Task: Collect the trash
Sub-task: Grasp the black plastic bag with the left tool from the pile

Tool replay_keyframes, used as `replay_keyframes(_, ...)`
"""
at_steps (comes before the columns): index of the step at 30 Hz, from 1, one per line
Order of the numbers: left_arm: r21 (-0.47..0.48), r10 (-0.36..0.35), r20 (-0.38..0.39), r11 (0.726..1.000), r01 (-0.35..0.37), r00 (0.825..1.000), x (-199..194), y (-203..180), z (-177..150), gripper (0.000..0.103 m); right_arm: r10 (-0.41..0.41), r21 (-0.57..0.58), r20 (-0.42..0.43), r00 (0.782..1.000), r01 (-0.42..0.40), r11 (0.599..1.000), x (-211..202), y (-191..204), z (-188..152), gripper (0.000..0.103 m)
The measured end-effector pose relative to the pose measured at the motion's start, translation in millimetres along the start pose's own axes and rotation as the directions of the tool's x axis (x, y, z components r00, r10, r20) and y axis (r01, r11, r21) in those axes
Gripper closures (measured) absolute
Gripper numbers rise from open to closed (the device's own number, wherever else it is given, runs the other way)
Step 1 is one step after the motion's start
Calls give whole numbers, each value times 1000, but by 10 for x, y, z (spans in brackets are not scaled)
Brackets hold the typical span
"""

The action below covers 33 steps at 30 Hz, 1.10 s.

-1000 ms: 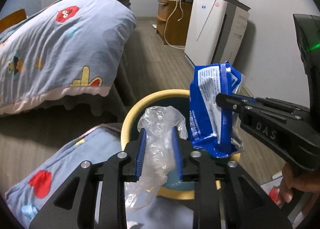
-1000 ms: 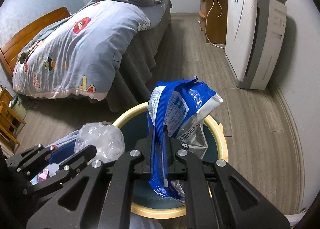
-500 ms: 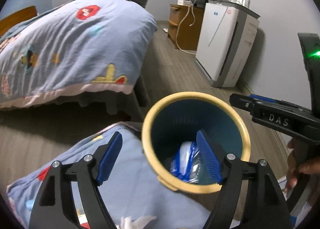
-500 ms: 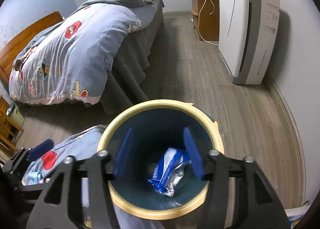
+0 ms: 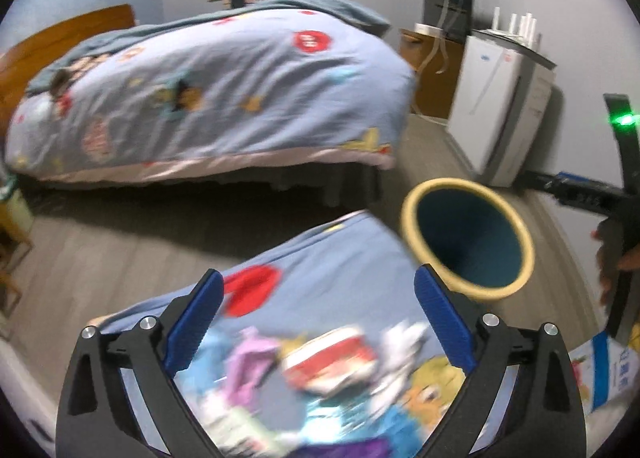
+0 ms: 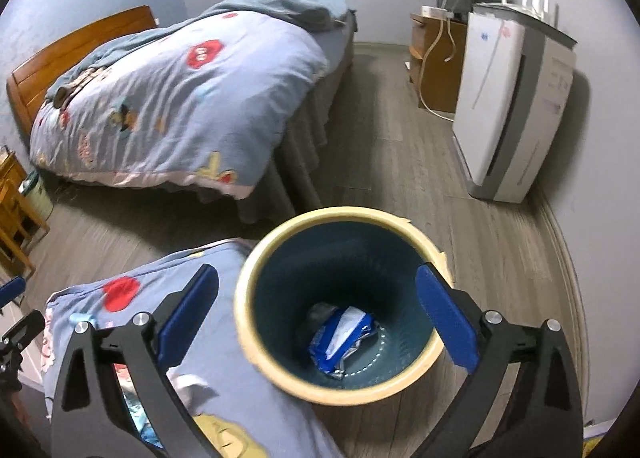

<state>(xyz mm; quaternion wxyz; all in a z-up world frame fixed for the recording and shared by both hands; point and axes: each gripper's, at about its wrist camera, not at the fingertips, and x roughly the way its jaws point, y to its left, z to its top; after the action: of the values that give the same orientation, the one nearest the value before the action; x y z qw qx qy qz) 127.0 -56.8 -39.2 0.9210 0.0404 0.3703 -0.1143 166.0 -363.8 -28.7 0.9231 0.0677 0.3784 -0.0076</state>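
One bin [image 6: 340, 390] stands at 6 o'clock holding one blue wrapper [image 6: 344, 342]; one bed [image 6: 180, 97] lies at 10 o'clock, one white appliance [image 6: 508, 105] at 2 o'clock.

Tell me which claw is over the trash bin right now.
The right claw: its opening jaws frame the trash bin. The left claw is over the patterned blanket beside it.

A grey wood-plank floor [image 6: 392, 161] carries a bed [image 6: 172, 105] along its far left side, a yellow-rimmed bin [image 6: 256, 342] near its front edge, a white appliance [image 6: 508, 105] against the right wall, and a wooden cabinet [image 6: 436, 73] toward the far right corner.
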Motion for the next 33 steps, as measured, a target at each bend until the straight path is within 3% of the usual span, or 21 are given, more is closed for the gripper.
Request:
replay_keyframes(9,-97,91,-13,991,-92,996,-315,729,-321,7,127,93,-99,987,-118,989,-213,559,-349,6)
replay_keyframes(16,-115,119,-89,985,-129,989,-217,1056,-581,7,83,-3,-179,980,-85,996,-47,1045,-575,6)
replay_keyframes(21,-144,98,-132,983,-117,986,-196,1204,-748,7,112,-23,-233,966,-121,992,64,1300,-712,6)
replay_keyframes(26,-143,23,-152,989,-45,988,-307,1126,-943,8,91,-105,-235,968,-118,987,47,1518,-808,6)
replay_keyframes(31,-116,-54,-208,993,30,977,-330,791,-1174,9,111,-52,-265,958,-130,990,91,1537,-863,6)
replay_keyframes(33,-73,-51,-234,997,35,971,-304,654,-1252,9,110,-50,-267,957,-128,990,93,1543,-872,6)
